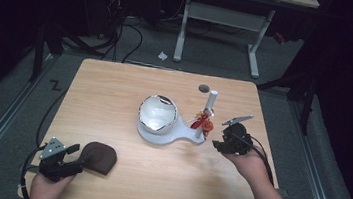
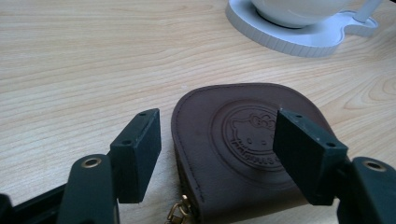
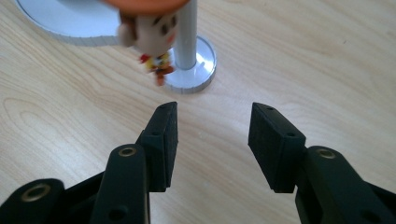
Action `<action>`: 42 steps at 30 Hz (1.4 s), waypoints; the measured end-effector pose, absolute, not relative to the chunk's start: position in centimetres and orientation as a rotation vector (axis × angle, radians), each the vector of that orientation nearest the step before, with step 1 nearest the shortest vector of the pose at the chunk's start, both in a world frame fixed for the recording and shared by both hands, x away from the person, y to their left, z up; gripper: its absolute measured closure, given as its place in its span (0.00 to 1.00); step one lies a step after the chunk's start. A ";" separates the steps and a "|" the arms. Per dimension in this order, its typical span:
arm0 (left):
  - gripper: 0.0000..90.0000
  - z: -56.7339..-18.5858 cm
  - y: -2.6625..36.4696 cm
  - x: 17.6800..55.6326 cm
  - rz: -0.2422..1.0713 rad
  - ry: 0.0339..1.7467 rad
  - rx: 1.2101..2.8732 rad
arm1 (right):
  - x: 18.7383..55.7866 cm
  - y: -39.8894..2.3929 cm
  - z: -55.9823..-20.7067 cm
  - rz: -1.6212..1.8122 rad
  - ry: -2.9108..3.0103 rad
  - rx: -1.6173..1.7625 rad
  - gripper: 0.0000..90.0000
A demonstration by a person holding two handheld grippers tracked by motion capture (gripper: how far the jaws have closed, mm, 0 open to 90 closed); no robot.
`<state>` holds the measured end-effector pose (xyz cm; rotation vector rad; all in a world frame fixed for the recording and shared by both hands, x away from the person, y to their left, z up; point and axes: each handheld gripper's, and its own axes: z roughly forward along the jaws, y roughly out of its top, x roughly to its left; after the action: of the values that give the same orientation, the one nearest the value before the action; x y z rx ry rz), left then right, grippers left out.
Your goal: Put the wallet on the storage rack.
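Both grippers, left point(image 2: 217, 149) and right point(image 3: 212, 144), are held open and empty: pouch point(image 1: 99, 157) is straddled, to be gripped next; figurine point(image 3: 152, 35) hangs released.

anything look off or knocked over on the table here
Nothing stands out. The brown pouch lies flat between the left gripper's open jaws, the white stand sits upright with its bowl, and the small figure hangs by the post.
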<state>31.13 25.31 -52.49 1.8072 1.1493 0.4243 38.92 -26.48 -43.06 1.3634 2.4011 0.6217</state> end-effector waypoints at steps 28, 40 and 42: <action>0.33 -53.0 26.4 31.6 0.374 1.226 1.760 | 29.3 -29.3 -51.0 0.889 2.126 1.262 0.59; 0.36 -51.1 26.1 33.1 0.341 1.222 1.762 | 28.3 -31.7 -51.2 1.081 2.075 1.267 0.58; 0.37 -51.1 25.7 33.4 0.348 1.218 1.781 | 28.3 -31.6 -51.1 1.090 2.077 1.251 0.58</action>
<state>33.40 25.74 -51.11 1.7812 1.2183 0.3480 28.31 -31.58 -51.09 1.2509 2.0770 1.0903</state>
